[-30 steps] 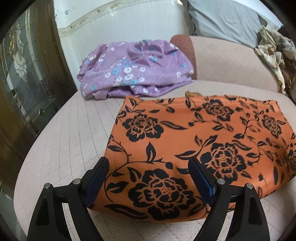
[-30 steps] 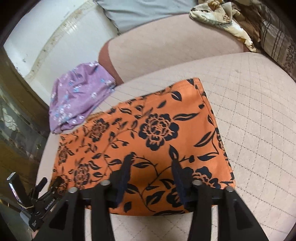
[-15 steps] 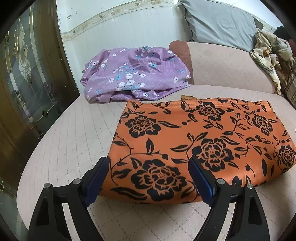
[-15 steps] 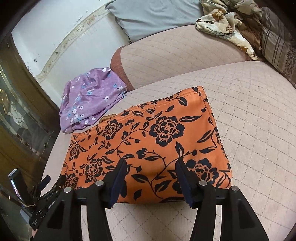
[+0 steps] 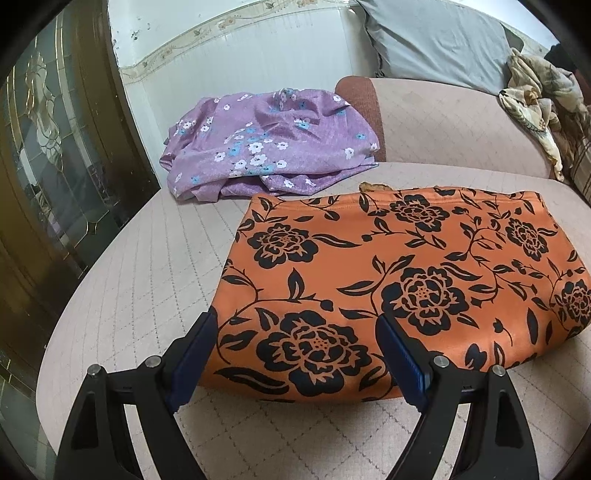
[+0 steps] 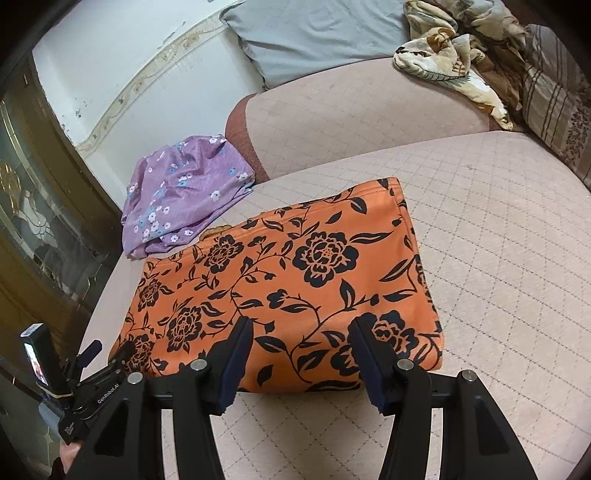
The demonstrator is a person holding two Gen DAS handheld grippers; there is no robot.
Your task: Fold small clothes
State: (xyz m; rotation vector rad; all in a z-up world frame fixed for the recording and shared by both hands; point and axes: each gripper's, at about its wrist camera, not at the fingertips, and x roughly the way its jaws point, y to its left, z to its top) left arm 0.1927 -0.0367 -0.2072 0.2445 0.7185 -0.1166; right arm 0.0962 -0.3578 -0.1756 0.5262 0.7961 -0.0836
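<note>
An orange cloth with black flowers (image 5: 399, 273) lies folded flat on the pink quilted sofa seat (image 5: 140, 295); it also shows in the right wrist view (image 6: 295, 280). My left gripper (image 5: 295, 332) is open and empty, held just above the cloth's near left edge. My right gripper (image 6: 301, 332) is open and empty above the cloth's near right edge. The left gripper's body (image 6: 92, 384) shows at the lower left of the right wrist view.
A crumpled purple floral garment (image 5: 269, 144) lies at the seat's back left, also in the right wrist view (image 6: 181, 195). A grey pillow (image 6: 317, 33) and a patterned blanket (image 6: 454, 62) rest on the sofa back. A glass-panelled door (image 5: 48, 177) stands left.
Both grippers have drawn back toward me and lifted off the orange cloth, which stays folded on the seat. Both stay open.
</note>
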